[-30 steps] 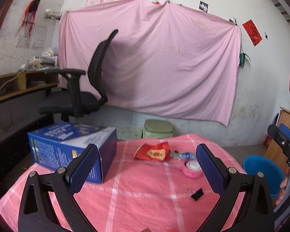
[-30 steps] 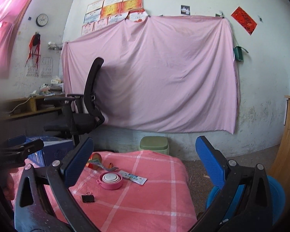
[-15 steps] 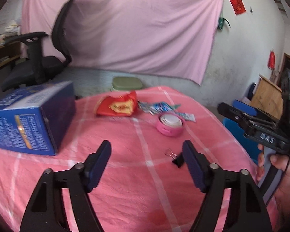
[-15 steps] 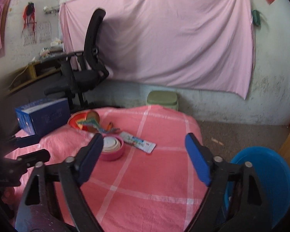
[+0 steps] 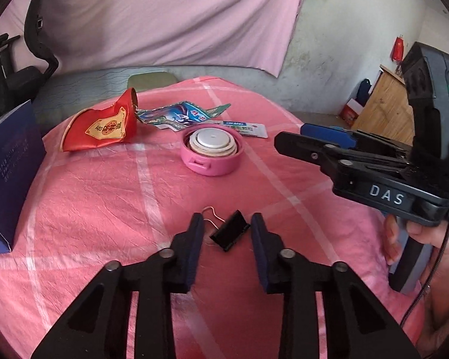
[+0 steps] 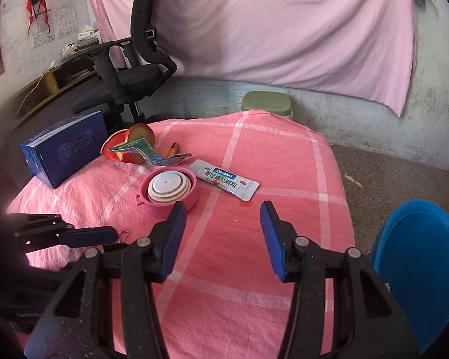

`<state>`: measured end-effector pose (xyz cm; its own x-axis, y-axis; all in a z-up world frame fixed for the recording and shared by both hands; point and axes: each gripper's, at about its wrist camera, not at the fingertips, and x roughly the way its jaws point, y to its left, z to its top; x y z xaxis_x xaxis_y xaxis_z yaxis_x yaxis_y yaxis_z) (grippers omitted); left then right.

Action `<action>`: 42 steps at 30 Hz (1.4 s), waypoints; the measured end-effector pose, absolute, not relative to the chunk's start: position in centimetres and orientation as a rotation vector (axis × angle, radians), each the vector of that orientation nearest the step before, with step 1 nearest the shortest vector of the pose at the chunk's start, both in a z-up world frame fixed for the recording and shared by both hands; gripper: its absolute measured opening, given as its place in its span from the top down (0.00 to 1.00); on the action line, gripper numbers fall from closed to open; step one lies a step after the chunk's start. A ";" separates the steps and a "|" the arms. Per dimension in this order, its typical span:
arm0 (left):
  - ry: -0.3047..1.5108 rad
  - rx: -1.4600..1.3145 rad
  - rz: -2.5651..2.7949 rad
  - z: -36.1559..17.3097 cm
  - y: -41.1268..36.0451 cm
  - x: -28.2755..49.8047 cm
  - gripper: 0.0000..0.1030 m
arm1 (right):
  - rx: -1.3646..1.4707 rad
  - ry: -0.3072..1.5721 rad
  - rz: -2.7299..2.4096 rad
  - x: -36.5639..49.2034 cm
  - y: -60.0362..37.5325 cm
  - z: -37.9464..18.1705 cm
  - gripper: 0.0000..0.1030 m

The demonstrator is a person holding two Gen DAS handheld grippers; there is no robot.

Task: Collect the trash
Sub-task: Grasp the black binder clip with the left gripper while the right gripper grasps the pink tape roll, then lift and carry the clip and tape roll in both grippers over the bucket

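1. The left gripper (image 5: 227,224) has just been closing; its fingers stand a little apart around a black binder clip (image 5: 230,235) on the worktop (image 5: 104,197), not yet pressing it.
2. The right gripper (image 6: 223,214) has also been closing; its fingers are wide apart over bare cloth.
3. Farther lie a pink lid (image 6: 168,192) and a white sachet (image 6: 224,184), then a red wrapper (image 5: 100,128).
4. A blue bin (image 6: 422,266) stands beside the worktop.

On the table (image 6: 284,161), the box (image 6: 60,149) lies left, the lid (image 6: 169,191) in the middle, the sachet (image 6: 224,179) just right of it, wrappers (image 6: 140,146) behind. The basin (image 6: 419,263) sits beside the table, right.
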<state>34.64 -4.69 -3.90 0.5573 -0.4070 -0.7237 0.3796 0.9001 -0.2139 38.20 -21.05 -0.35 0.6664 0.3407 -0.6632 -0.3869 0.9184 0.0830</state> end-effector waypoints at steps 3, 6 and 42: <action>0.864 -0.048 -0.462 -4.0 -4.4 34.8 0.78 | -0.060 0.741 0.409 38.2 -21.0 -0.3 0.27; 0.856 -0.058 -0.417 -4.0 -3.8 34.7 0.78 | -0.058 0.760 0.431 38.5 -20.5 -0.5 0.27; 0.795 -0.357 -0.132 -3.7 3.6 35.6 0.78 | -0.110 0.874 0.554 40.7 -14.3 -2.3 0.21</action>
<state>35.57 3.56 -3.74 0.6958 -0.2483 -0.6740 -0.0177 0.9322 -0.3616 40.71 -14.25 -2.30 0.5112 0.4155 -0.7524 -0.5035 0.8542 0.1296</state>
